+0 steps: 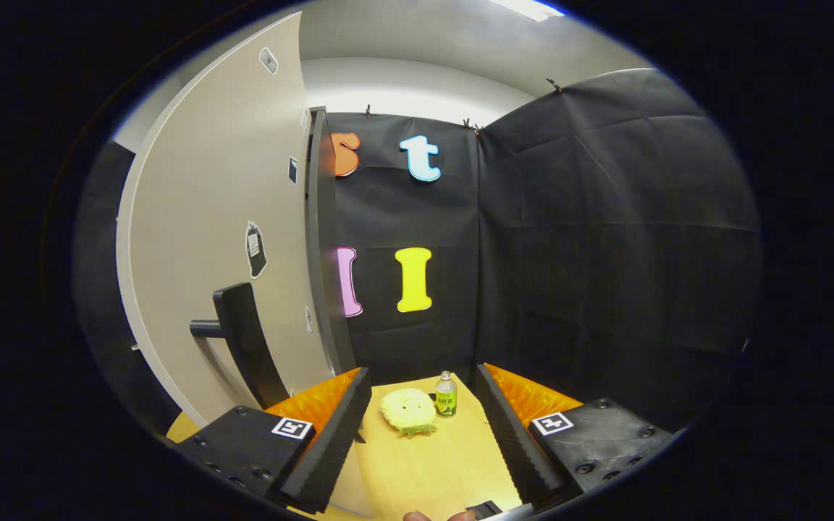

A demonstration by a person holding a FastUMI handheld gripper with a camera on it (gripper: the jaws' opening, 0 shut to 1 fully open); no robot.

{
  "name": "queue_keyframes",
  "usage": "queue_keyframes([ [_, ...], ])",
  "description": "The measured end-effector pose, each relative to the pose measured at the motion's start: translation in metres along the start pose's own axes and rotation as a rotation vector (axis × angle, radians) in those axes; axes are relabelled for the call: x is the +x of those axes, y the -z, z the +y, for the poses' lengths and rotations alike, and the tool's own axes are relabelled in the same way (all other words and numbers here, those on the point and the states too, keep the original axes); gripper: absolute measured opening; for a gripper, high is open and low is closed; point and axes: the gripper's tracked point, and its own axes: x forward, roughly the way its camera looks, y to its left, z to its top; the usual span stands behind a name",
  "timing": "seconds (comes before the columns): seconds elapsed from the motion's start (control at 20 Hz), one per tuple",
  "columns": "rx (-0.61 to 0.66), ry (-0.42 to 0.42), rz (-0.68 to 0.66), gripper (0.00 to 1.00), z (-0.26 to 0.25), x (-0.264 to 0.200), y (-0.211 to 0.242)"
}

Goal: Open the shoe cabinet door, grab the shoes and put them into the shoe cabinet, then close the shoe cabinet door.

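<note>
Tongs (423,434) stood wide open w/ nothing held, just bare wooden tabletop (431,470) betw. the two fingers. Ahead of the fingertips, roughly centred in the gap, lay a yellow plush slipper (408,411) w/ a green fringe, flat on the table. Just right of it, close beside or touching, stood a small bottle (446,394), upright, green label, pale cap. Left of the left finger rose the shoe cabinet door (221,217), a pale panel seen at an angle, w/ a dark bar handle (243,340) sticking out near the left finger's base. A few stickers (255,250) sat on the door face. Cabinet interior couldn't be made out.
</note>
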Motion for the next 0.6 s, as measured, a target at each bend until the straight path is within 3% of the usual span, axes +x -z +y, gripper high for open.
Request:
queue_keyframes([
  [0.15, -0.001, -0.011, 0.006, 0.97, 0.012, -0.005, 0.003],
  [0.6, -0.013, -0.112, 0.026, 0.97, 0.120, -0.030, 0.014],
])
